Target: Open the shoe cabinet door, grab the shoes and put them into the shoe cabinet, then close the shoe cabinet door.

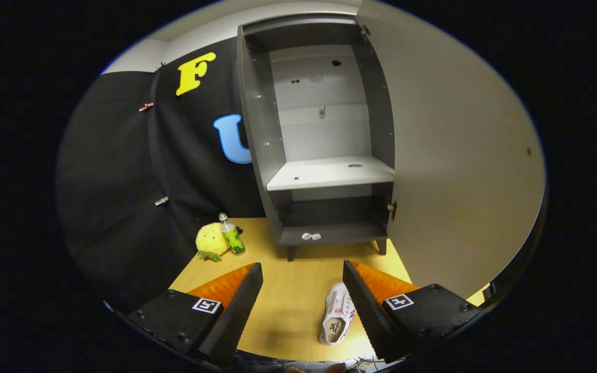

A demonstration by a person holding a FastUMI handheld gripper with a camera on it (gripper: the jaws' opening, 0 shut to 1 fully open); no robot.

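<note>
Claw (302,290) wide open, empty, poised over shoe (337,313) lying between fingers; cabinet (324,176) door (459,155) swung open beyond, ready for loading.

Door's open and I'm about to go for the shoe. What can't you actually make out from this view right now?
- Shoe: its right side sits behind the right finger of the open gripper; a second shoe cannot be told.
- Two small pale items on the cabinet's bottom shelf: too small to identify.
- Bottle label: too small to read.
- Yellow plush toy: partly behind the bottle.
- Door outer face: turned away.
</note>
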